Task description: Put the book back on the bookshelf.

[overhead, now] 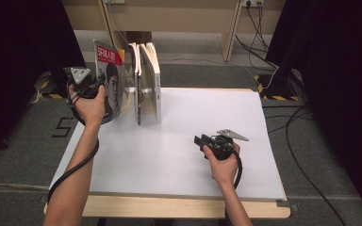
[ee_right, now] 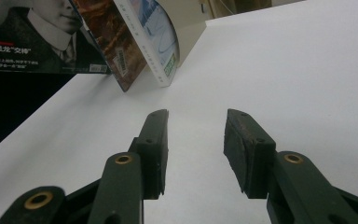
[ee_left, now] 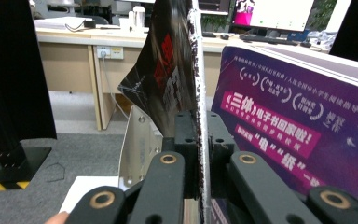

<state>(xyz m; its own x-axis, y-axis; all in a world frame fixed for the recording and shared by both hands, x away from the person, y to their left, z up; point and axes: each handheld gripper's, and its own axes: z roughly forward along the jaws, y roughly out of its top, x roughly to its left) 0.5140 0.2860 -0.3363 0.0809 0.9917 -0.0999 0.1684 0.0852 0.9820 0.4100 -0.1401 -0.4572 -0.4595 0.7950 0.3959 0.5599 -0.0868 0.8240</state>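
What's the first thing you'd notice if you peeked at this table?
The magazine with a man's portrait on its cover, held upright at the table's far left corner by the left hand-held gripper, shut on its edge. Beside it, books stand upright, while the right hand-held gripper rests open over the white tabletop.

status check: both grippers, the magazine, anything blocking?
Left gripper shut on magazine, held upright beside the standing books. Right gripper open, nothing between jaws, low over white tabletop. Metal bookend close by the magazine; no other obstruction seen.
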